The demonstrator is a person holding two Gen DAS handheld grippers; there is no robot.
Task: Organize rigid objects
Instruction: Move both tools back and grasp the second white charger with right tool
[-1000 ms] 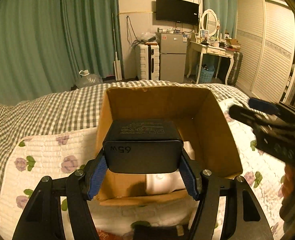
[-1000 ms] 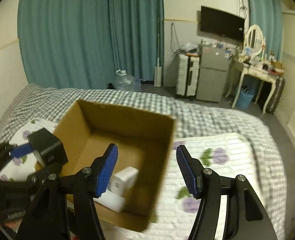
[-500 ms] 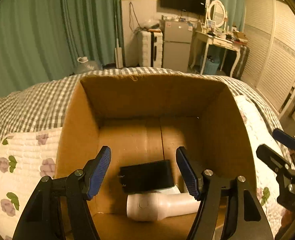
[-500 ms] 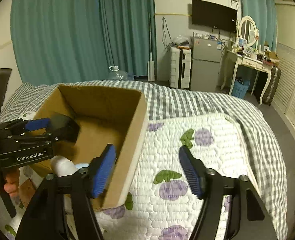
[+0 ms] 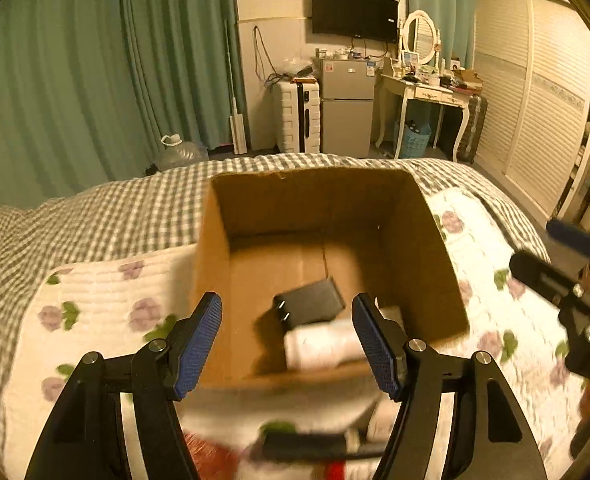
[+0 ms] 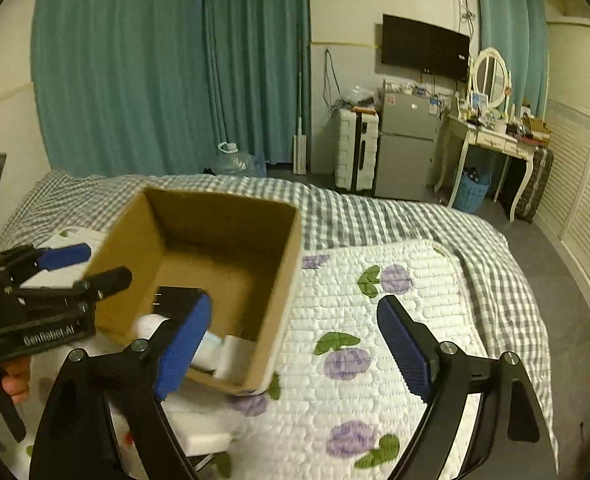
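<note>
- Bed: a grey-and-white checked cover [image 5: 107,220] spreads under a white quilt [image 6: 395,340] printed with purple flowers; both views look down on it.
- Left gripper [image 5: 287,332]: held over the near rim of the box, its jaws wide apart with blue pads [image 5: 199,336] showing and nothing between them. In the right wrist view it appears at the far left [image 6: 81,264], a person's fingers [image 6: 11,380] wrapped round its handle.
- Cardboard box [image 5: 415,216]: open-topped, standing on the quilt, between the two grippers.
- Black charger [image 5: 309,306]: lies inside the box on its floor, prongs toward the left, resting partly on a white cylindrical object [image 5: 323,346] that lies along the near wall. Both are blurred.
- White blocks [image 6: 235,354]: in the box's near corner as the right wrist view shows it; their exact form cannot be made out.
- Right gripper [image 6: 295,336]: to the right of the box, above the quilt, its jaws opening and nothing between them; the left pad overlaps the box's near corner in the view.
- Background: teal curtains [image 6: 167,64], a wall television [image 5: 354,14], a small grey fridge [image 5: 347,108], a white dressing table [image 6: 491,136].
</note>
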